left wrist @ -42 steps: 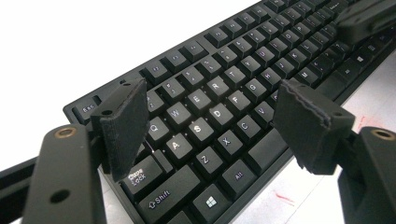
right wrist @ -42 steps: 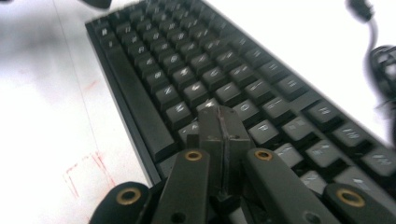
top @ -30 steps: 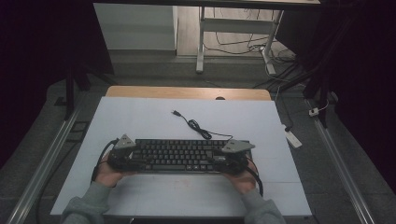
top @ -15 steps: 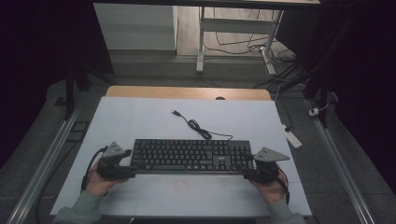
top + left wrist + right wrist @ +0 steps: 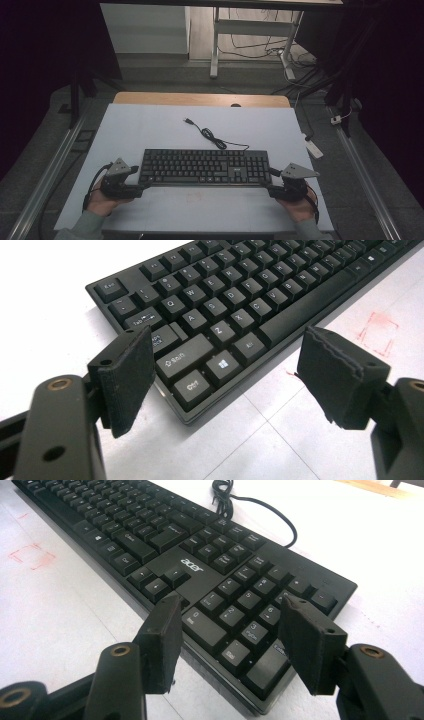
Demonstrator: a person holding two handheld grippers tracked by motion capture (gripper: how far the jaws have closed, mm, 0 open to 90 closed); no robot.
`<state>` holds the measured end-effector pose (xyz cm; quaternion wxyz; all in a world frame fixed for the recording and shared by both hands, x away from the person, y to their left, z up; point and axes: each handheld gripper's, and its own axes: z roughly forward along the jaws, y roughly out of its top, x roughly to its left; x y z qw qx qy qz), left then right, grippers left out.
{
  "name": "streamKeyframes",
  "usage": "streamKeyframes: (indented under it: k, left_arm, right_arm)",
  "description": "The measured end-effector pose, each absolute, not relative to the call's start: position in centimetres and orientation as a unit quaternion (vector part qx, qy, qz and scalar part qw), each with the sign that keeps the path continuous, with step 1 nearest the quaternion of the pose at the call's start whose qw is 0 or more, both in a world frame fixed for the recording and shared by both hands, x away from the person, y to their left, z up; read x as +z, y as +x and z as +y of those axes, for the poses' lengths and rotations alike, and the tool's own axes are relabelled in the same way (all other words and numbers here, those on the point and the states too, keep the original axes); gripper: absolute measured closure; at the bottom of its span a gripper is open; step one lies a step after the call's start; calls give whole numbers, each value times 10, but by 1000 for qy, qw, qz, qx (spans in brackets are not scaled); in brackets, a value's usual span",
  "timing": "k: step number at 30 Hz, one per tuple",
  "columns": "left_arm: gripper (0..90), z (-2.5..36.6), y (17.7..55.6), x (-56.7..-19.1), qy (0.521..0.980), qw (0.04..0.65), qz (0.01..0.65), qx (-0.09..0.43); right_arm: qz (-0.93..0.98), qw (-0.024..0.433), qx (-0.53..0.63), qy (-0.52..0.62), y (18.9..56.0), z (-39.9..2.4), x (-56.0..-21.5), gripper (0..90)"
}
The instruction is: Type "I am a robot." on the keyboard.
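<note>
A black keyboard [image 5: 205,167] lies flat on the white table [image 5: 150,130], and its cable [image 5: 210,134] curls away behind it. My left gripper [image 5: 142,182] sits at the front left corner, open. In the left gripper view that corner of the keyboard [image 5: 225,305] reaches into the gap of the gripper [image 5: 227,340], and the pads stay clear of it. My right gripper [image 5: 267,182] sits at the front right corner, open. Its jaws have just been opening. In the right gripper view the number-pad corner of the keyboard [image 5: 200,570] lies between the jaws of the gripper [image 5: 231,600], untouched.
A faint red square mark [image 5: 377,332] is drawn on the table in front of the keyboard. A bare wooden strip [image 5: 200,99] runs along the far edge. A white block [image 5: 314,148] lies off the table's right side, and metal rails [image 5: 50,170] flank the table.
Both grippers let go of the keyboard's ends and drew outward and nearer to the person. Their jaws stand wider. The keyboard lies where it was.
</note>
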<state>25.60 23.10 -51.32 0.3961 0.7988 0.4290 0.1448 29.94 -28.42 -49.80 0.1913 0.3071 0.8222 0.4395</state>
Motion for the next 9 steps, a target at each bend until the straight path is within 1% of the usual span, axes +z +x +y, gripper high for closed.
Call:
streamKeyframes:
  k: [9]
  left_arm:
    - [229, 233, 257, -513, 797, 397, 432, 143]
  right_arm:
    - [822, 187, 442, 306, 301, -282, -500, 430]
